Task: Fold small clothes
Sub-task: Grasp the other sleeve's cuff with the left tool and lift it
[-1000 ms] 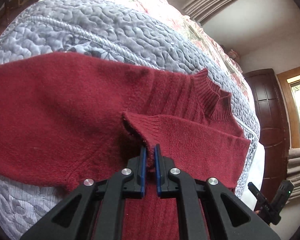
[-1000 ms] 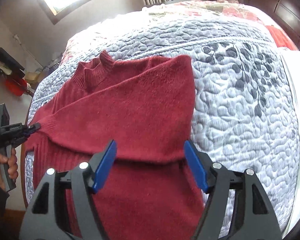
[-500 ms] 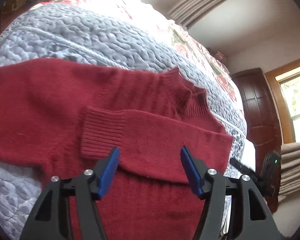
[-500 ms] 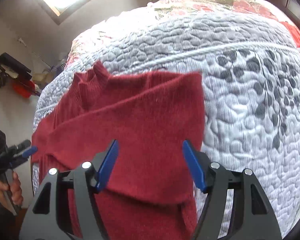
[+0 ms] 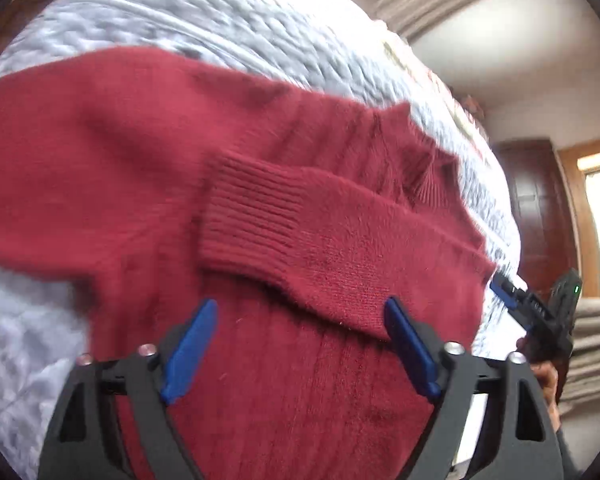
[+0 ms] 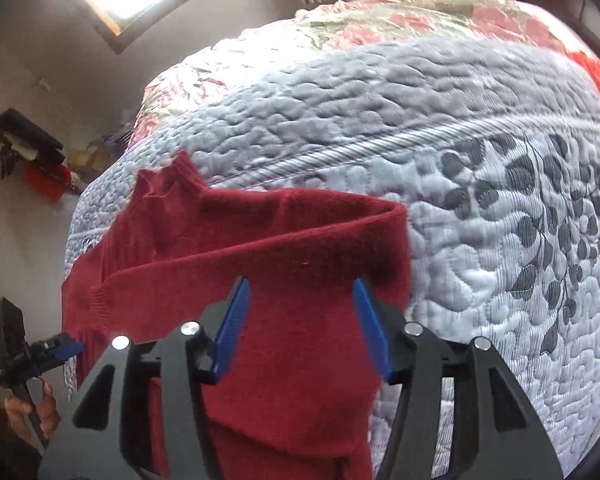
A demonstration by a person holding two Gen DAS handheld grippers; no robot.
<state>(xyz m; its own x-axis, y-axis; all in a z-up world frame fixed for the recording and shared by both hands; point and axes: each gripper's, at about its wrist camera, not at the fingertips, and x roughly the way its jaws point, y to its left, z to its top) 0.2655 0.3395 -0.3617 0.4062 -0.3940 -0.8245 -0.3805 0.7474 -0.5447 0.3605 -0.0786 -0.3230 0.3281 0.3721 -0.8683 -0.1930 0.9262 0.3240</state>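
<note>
While lying flat on bed quilt, red sweater runs long axis from hem near both cameras to ribbed collar at far end. Sleeves folded across chest; ribbed cuff of one sleeve rests mid-chest. Left tool hovers over lower body, jaws spread wide, holding nothing. Right tool hovers over opposite side by folded sleeve edge, jaws wide apart, empty. Knit fuzzy, deep red, ribbed at cuff and collar.
</note>
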